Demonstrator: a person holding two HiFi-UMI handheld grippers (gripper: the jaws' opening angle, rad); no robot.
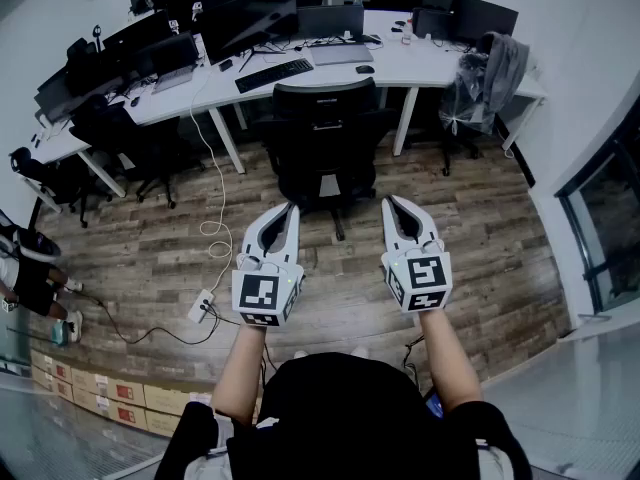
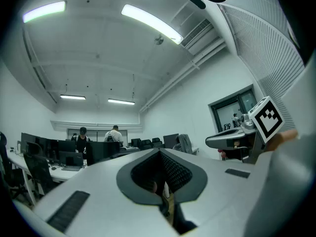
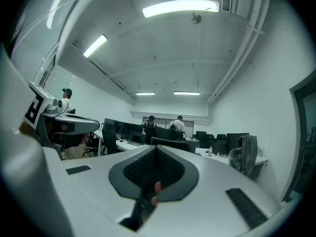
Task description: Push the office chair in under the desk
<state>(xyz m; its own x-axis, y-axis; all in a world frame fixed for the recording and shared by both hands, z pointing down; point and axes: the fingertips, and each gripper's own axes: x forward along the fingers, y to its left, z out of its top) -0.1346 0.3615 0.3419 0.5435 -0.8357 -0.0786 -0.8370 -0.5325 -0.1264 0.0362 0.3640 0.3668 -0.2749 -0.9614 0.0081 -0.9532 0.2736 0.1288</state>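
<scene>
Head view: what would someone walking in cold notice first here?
Two grippers fill the foreground side by side, the left gripper and the right gripper, both shut and empty, pointing at a black office chair in the middle. Behind the chair runs a long white desk crowded with monitors and a keyboard. A white cable snakes over the wooden floor on the left.

Office chair (image 1: 325,133): black, with a tall backrest and a spoked base. It stands upright on the wood floor (image 1: 480,258), backrest toward the viewer (seat facing the desk). Desk (image 1: 420,68): white, long and curved, on white legs. The chair sits between two desk legs. Its backrest top meets the desk edge in the head view, and its base lies out on the floor.
</scene>
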